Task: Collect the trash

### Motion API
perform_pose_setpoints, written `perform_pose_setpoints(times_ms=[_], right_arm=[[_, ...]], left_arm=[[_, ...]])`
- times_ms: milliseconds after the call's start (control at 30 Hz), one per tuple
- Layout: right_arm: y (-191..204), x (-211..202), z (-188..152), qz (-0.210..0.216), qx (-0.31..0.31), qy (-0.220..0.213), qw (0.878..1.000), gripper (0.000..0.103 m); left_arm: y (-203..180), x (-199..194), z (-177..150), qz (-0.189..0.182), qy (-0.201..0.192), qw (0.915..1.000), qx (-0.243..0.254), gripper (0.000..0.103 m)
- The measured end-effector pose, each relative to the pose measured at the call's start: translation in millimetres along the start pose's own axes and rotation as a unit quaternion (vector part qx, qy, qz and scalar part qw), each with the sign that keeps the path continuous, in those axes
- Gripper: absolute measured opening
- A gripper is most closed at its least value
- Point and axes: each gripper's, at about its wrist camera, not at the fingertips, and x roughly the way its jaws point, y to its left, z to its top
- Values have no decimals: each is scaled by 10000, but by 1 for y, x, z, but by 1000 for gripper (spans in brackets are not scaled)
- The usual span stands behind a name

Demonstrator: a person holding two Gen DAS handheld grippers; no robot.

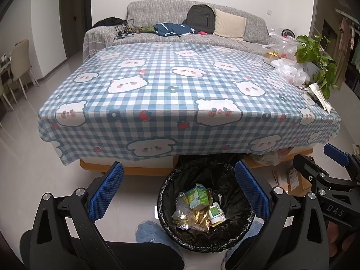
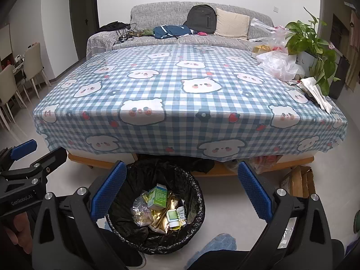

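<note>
A black-lined trash bin (image 1: 166, 225) (image 2: 198, 202) stands on the floor in front of the table. Inside lie a green and white carton (image 1: 198, 196) (image 2: 158, 198), a small white bottle (image 1: 216, 213) (image 2: 173, 218) and crumpled gold and clear wrappers (image 1: 189, 218) (image 2: 141, 213). My left gripper (image 1: 178, 193) hangs open above the bin, nothing between its blue pads. My right gripper (image 2: 181, 193) is open too, over the bin's right side and empty. Each gripper shows at the edge of the other's view.
The table (image 1: 171, 85) (image 2: 180, 85) wears a blue checked cloth with bear faces. Plastic bags (image 1: 290, 69) (image 2: 279, 64), a potted plant (image 2: 312, 45) and white paper (image 2: 317, 94) crowd its right end. A sofa (image 1: 193, 22) stands behind, cardboard (image 2: 297, 181) lies under the table.
</note>
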Motion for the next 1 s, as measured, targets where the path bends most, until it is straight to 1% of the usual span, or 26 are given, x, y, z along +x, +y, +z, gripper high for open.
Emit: perform_pose_setpoints(times_ms=[567,1000], right_arm=[[-1,2,-1,-13,37,13,10000,95],[3,3,-2,73,56,1,10000,95]], left_arm=[[-1,1,-1,-58,13,10000,-39,97],[1,2,2,0,-13,10000,-27,97]])
